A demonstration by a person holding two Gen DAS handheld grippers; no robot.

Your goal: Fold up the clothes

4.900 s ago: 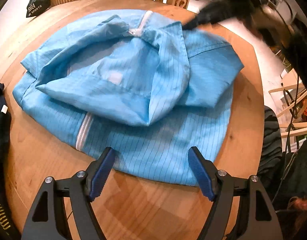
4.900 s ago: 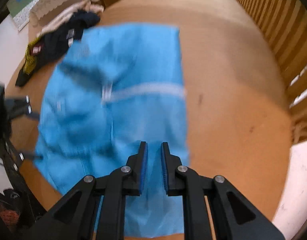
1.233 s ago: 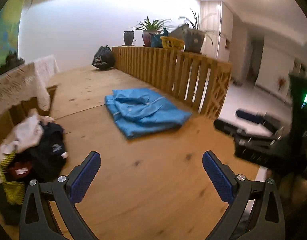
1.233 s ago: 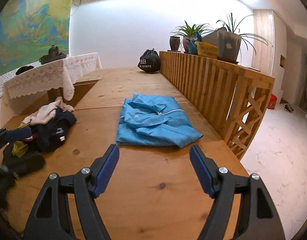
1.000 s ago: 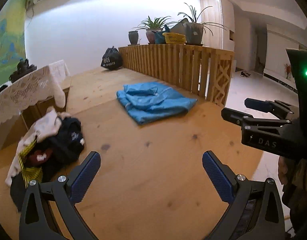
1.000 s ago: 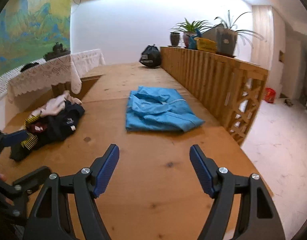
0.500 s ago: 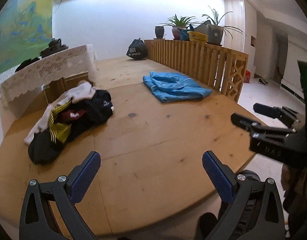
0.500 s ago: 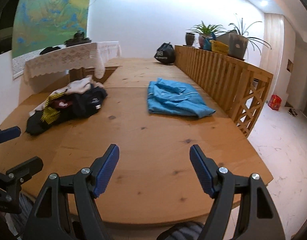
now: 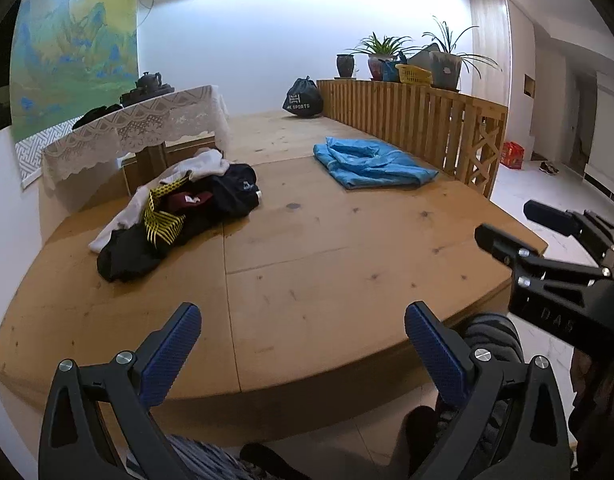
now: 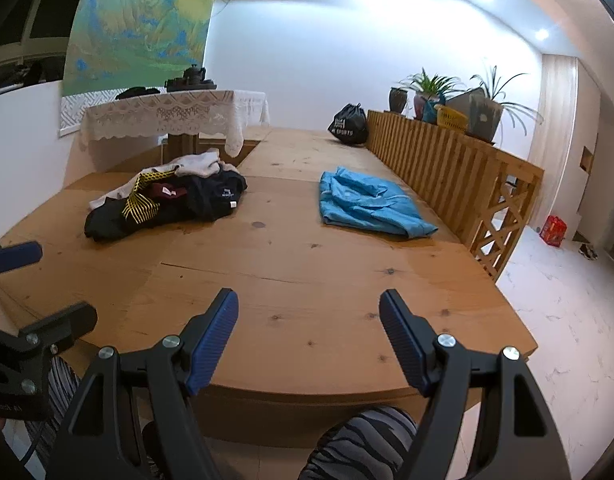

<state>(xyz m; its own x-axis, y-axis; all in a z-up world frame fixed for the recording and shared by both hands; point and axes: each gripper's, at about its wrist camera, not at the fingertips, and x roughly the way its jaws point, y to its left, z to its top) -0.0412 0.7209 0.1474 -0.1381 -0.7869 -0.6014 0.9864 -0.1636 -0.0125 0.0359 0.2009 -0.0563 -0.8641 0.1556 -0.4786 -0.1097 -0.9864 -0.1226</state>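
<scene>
Both grippers, left gripper (image 9: 303, 344) and right gripper (image 10: 309, 330), hold jaws spread empty; the yellow basket (image 10: 451, 114) has unclear contents.

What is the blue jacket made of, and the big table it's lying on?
The blue jacket looks like thin, smooth synthetic cloth with a slight sheen and soft creases. The table looks like pale wood: knots, grain and board seams show, with a matte finish.

Clothes pile (image 9: 179, 208) left on table (image 9: 327, 264), folded jacket (image 9: 371, 162) right
</scene>
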